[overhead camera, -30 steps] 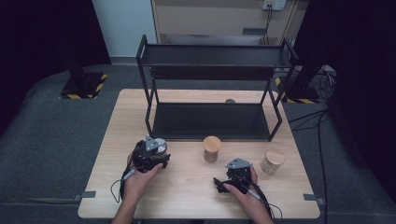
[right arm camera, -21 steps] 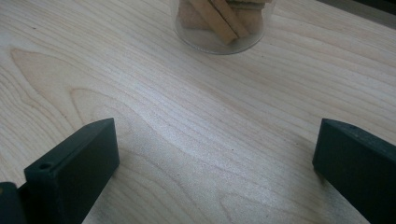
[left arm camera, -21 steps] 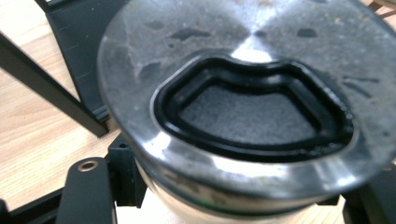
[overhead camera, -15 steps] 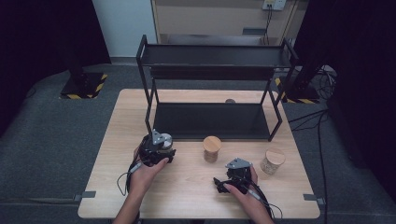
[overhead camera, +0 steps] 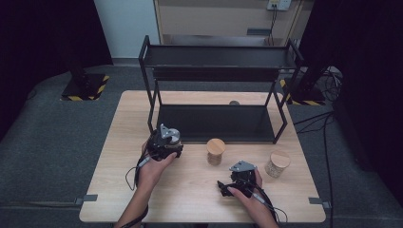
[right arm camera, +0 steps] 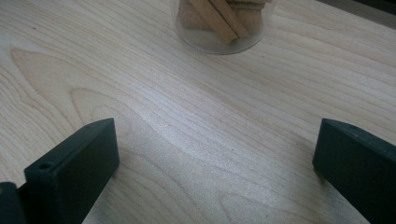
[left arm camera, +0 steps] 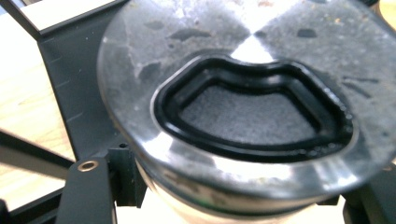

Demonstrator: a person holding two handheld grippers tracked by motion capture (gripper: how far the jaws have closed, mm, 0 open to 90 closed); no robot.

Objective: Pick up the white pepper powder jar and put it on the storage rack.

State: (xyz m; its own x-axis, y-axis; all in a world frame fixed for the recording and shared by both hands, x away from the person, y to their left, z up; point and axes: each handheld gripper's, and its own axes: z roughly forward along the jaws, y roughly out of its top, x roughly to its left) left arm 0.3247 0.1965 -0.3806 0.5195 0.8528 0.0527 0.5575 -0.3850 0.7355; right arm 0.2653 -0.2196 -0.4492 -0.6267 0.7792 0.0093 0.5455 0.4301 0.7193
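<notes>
Left gripper [overhead camera: 167, 142] is clamped on a shiny metal-lidded jar [left arm camera: 243, 107], carried just off the table [overhead camera: 142, 190] near its left-middle, right in front of the black two-tier rack [overhead camera: 218, 61] and its lower shelf. In the left gripper view the lid has a black rubber-rimmed window and the jaws hug the body underneath. Right gripper [overhead camera: 236, 183] sits low over the table near the front edge, jaws spread wide with nothing between them, pointing at a glass jar.

What I'd worry about: the jar is being held below a wide, heavy-looking lid, so if the hand tilts on the way into the shelf it could slip or swing. The lid could also clip the rack's front post or the upper tier, since it's already close.

Count: three jars total, meaning the metal-lidded one, a wood-lidded jar [overhead camera: 215, 151] at table centre and another wood-lidded jar [overhead camera: 277, 163] toward the right edge. One rack, two grippers.
</notes>
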